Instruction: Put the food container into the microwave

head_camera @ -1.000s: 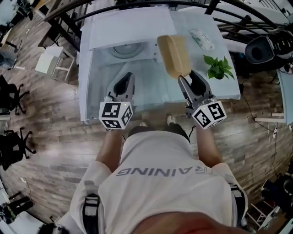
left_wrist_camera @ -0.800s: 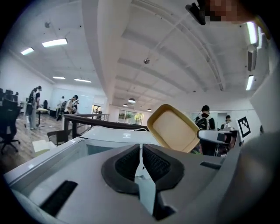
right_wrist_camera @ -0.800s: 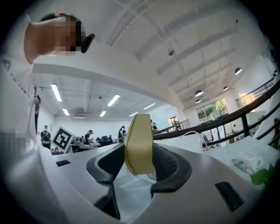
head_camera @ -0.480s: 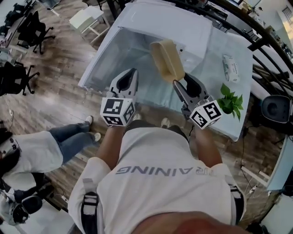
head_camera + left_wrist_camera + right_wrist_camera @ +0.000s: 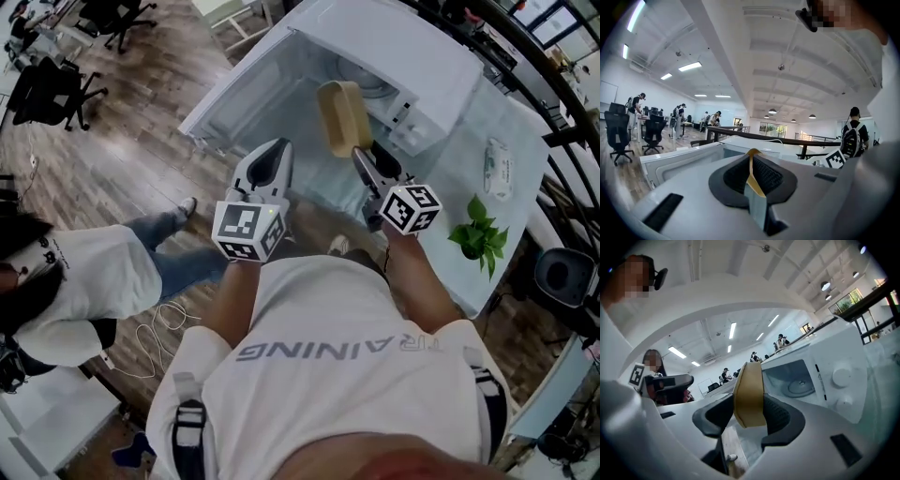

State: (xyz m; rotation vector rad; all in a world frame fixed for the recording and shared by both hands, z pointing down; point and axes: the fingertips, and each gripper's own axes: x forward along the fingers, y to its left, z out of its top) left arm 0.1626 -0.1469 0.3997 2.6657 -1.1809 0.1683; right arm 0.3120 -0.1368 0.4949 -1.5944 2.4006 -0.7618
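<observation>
A tan food container (image 5: pixel 343 117) stands on edge in my right gripper (image 5: pixel 362 152), whose jaws are shut on its near rim. It hangs just in front of the open cavity of the white microwave (image 5: pixel 412 56), whose door (image 5: pixel 246 86) is swung out to the left. In the right gripper view the container (image 5: pixel 749 397) sits between the black pads of my right gripper (image 5: pixel 749 414), with the glass turntable (image 5: pixel 800 386) beyond it. My left gripper (image 5: pixel 276 148) is shut and holds nothing, level beside the door. Its pads (image 5: pixel 761 176) meet in the left gripper view.
A small green plant (image 5: pixel 482 236) and a white packet (image 5: pixel 495 169) lie on the table (image 5: pixel 450 192) right of the microwave. A person in white (image 5: pixel 80 281) stands at the left on the wood floor. Office chairs (image 5: pixel 52 84) and a black railing (image 5: pixel 520 42) lie beyond.
My right gripper has come down and forward with the container, closer to the microwave's opening. The left gripper shifted alongside the door. The view swung, and a person came into view at left.
</observation>
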